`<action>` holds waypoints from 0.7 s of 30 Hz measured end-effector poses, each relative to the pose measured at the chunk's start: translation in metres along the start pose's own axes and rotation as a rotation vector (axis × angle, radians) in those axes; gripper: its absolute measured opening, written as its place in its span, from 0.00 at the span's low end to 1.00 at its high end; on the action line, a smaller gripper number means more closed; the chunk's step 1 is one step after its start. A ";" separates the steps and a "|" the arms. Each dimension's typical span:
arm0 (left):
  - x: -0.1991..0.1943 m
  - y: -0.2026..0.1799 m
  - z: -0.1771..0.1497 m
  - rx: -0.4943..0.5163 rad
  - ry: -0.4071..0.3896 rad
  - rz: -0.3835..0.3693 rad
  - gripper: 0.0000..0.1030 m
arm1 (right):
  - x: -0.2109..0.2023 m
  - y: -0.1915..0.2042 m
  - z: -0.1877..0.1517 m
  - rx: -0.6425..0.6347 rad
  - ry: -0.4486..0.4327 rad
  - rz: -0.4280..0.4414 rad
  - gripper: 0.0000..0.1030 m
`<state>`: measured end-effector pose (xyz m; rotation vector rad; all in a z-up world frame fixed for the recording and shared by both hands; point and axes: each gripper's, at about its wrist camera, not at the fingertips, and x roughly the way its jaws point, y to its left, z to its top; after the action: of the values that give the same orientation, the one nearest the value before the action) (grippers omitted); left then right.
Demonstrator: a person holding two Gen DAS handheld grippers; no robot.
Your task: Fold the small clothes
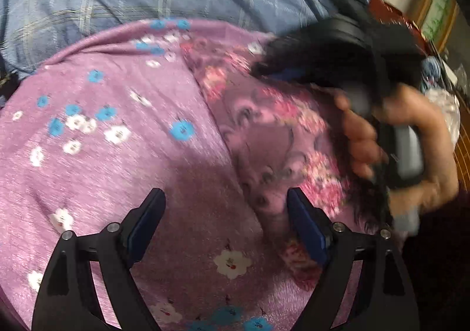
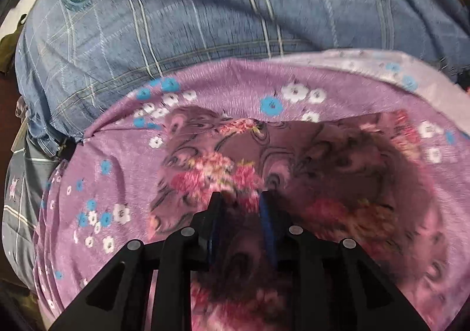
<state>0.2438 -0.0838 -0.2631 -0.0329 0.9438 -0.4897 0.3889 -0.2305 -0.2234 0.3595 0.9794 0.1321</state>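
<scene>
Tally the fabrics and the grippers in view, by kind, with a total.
Dark purple garment with pink rose print: 1
Lilac sheet with blue and white flowers: 1
Blue plaid bed cover: 1
Black two-finger grippers: 2, the left gripper open, the right gripper nearly closed on the garment
Total: 5

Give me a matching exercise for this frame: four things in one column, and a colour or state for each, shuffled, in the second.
1. left gripper
2. right gripper
3. small floral garment
4. plaid sheet

A. blue, with pale lines
B. fingers spread wide, nothing between them
C. dark mauve with pink roses, lying on the purple flowered cloth
D. fingers nearly together at the garment

Pairs: 1-B, 2-D, 3-C, 4-A
</scene>
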 end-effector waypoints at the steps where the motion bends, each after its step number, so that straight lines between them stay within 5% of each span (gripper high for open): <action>1: -0.003 0.002 0.002 -0.017 -0.023 0.007 0.83 | -0.009 -0.001 -0.003 -0.003 -0.017 -0.004 0.26; 5: -0.009 0.006 0.013 -0.096 -0.111 0.059 0.84 | -0.067 -0.014 -0.036 -0.027 -0.104 -0.096 0.27; 8: 0.006 0.002 0.018 -0.118 -0.093 0.107 0.85 | -0.106 -0.042 -0.070 0.013 -0.139 -0.113 0.32; 13: 0.038 -0.022 0.008 -0.023 -0.033 0.193 0.85 | -0.088 -0.090 -0.122 0.135 0.009 -0.047 0.30; 17: 0.023 -0.020 0.014 -0.033 -0.063 0.183 0.85 | -0.100 -0.081 -0.118 0.110 0.005 -0.084 0.33; 21: 0.005 -0.017 0.024 -0.036 -0.173 0.221 0.85 | -0.107 -0.048 -0.093 0.043 -0.116 -0.119 0.36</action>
<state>0.2580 -0.1055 -0.2488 -0.0037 0.7759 -0.2611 0.2496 -0.2822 -0.2028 0.3439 0.8879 -0.0175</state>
